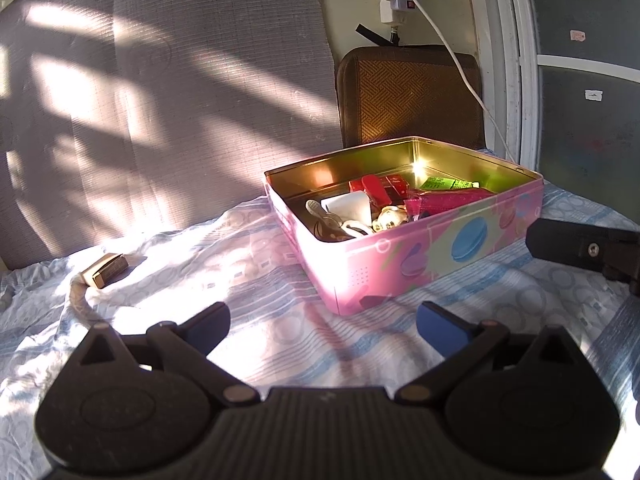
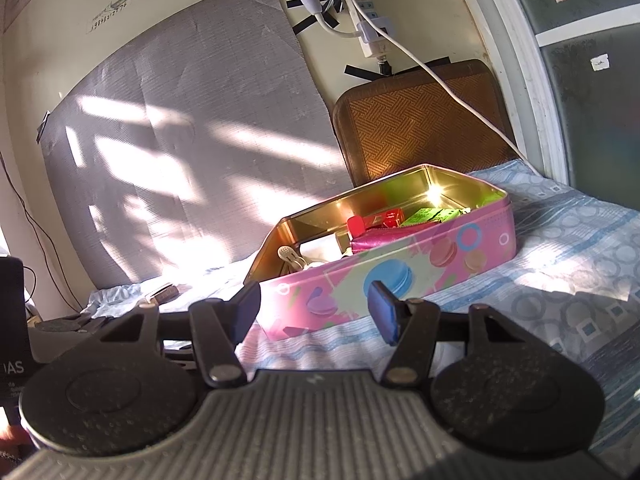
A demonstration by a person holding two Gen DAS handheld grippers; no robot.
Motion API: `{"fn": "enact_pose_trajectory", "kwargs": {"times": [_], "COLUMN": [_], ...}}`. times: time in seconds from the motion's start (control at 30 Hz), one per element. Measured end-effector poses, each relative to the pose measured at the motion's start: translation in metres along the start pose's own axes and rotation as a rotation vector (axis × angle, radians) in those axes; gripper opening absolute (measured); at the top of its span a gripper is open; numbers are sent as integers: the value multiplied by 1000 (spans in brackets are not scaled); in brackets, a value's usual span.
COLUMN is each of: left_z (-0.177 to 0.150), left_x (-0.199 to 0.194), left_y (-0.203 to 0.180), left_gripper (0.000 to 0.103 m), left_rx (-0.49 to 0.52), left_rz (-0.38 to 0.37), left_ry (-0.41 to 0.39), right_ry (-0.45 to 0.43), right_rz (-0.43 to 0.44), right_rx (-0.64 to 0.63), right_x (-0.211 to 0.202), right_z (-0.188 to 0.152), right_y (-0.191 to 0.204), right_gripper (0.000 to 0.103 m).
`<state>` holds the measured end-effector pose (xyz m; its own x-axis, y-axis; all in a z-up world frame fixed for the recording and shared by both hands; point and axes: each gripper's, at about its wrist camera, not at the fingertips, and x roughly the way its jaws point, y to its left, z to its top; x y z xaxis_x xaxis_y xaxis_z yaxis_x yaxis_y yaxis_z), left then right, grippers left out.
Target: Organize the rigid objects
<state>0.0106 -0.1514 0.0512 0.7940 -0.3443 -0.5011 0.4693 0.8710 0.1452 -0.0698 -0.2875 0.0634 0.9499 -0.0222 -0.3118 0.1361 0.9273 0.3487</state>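
The pink tin was found lidless on the patterned bedsheet, near the brown woven cushion at the wall. It was already loaded with small items: a red box, a magenta pouch, a green packet, a white cup-like piece and some metal bits that could not be told apart.

One small gold-brown box was noted lying out on the sheet, well apart from the tin, toward the left, in a bright sun patch. It was judged to be the item not yet put away.

The left gripper was seen released, jaws spread wide, nothing between them, held above bare sheet just short of the tin's near corner. The right gripper was likewise seen unclenched and empty, aimed at the tin's long side.

Risks judged from here:
- The sheet was rumpled and soft; the small box could be pressed into a fold and tipped rather than gripped.
- Glare on the box could hide its edges, so the fingers might be closed off-centre.
- The light tin could be shoved or skewed if its wall were struck during a drop-in.
- The crowded near end could leave the box perched on other items.
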Motion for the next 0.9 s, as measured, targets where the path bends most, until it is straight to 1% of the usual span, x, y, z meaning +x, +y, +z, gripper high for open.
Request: {"fn": "enact_pose_trajectory", "kwargs": {"times": [0.23, 0.53, 0.7, 0.9], "left_z": [-3, -8, -11, -17], "left_x": [4, 10, 16, 28], "left_y": [11, 28, 52, 102], "left_gripper": [103, 103, 103, 103], "left_rx": [-23, -46, -77, -129], "left_rz": [9, 25, 63, 153], "left_ry": [11, 19, 20, 34], "right_ry": [14, 40, 52, 66], "right_rz": [-4, 8, 38, 80], "right_rx": [-4, -40, -104, -186], "right_x": [4, 15, 27, 50], "right_z": [-2, -5, -5, -4], "right_y": [4, 20, 40, 71], "right_gripper": [61, 61, 61, 62]}}
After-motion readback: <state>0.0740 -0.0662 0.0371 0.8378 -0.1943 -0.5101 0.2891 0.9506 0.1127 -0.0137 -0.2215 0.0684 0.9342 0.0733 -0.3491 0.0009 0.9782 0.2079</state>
